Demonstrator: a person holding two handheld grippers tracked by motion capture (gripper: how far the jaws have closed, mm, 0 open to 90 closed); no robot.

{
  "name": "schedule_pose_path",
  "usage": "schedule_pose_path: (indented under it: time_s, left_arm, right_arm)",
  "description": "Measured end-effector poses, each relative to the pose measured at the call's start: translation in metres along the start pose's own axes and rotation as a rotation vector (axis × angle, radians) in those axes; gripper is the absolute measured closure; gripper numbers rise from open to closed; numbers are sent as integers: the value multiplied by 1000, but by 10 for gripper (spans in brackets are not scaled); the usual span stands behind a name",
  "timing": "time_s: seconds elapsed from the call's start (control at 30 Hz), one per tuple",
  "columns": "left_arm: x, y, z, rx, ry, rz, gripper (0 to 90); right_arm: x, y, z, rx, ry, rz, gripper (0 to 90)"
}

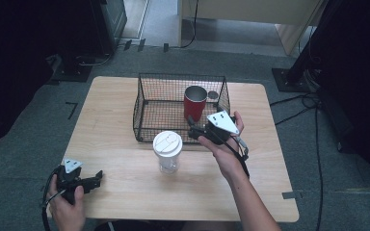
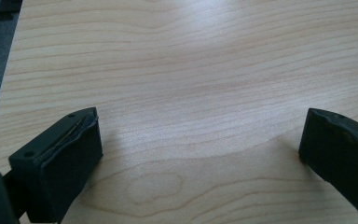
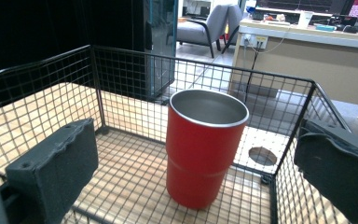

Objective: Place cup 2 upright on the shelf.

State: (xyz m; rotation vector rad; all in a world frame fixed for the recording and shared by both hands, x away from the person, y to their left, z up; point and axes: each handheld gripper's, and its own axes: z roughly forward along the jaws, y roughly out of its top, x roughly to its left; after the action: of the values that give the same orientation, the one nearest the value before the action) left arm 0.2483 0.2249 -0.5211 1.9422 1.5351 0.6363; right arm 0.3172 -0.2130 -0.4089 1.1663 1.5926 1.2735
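Red metal cup point(image 3: 206, 144), open-topped, upright: logged inside the wire basket point(image 1: 144, 103), at its right end, near the right wall. Cup is judged to be placed already; nothing is gripped at present.

Right gripper point(image 1: 195, 129): held at the basket's near right corner, pointed at the cup. In the right gripper view its jaws are seen wide apart, one to each side of the cup, w/ clear gap on both; cup untouched. Whether the gripper is coming in or backing off can't be told.

Clear tumbler w/ white lid point(image 1: 167, 151): upright on the wooden table point(image 1: 125, 192), just in front of the basket's near wall, outside it. Judged the item left to be handled, if the basket is meant to take both.

Left gripper point(image 1: 92, 181): parked low at the table's near left corner, well apart from tumbler and basket. Jaws wide, only bare wood grain seen between them in the left gripper view; nothing held.

Status est.: approx. halfway. One vessel in, one out, both grippers empty. Small round hole in tabletop noted beyond the basket's far right corner.
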Motion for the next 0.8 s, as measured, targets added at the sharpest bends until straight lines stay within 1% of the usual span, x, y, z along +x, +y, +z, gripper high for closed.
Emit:
schedule_pose_path:
  time_s: [0.1,0.2,0.27,0.3,0.43,0.57,0.8]
  left_arm:
    - [0,0,0,0,0,0,0]
    - [0,0,0,1,0,0,0]
    - [0,0,0,0,0,0,0]
    - [0,0,0,0,0,0,0]
    - [0,0,0,-1,0,-1,0]
    - [0,0,0,-1,0,-1,0]
    - [0,0,0,0,0,1,0]
  right_arm:
    - [-1,-4,-9,-4,5,3,0]
    - [-1,-8,-20,-9,10,-8,0]
    - [-1,-9,-22,-11,9,-9,0]
    - [-1,-11,-25,-12,6,-21,0]
    - [1,-20,-34,-3,14,-21,0]
    - [2,-26,-40,0,19,-17,0]
    - [6,-40,-52,9,43,-18,0]
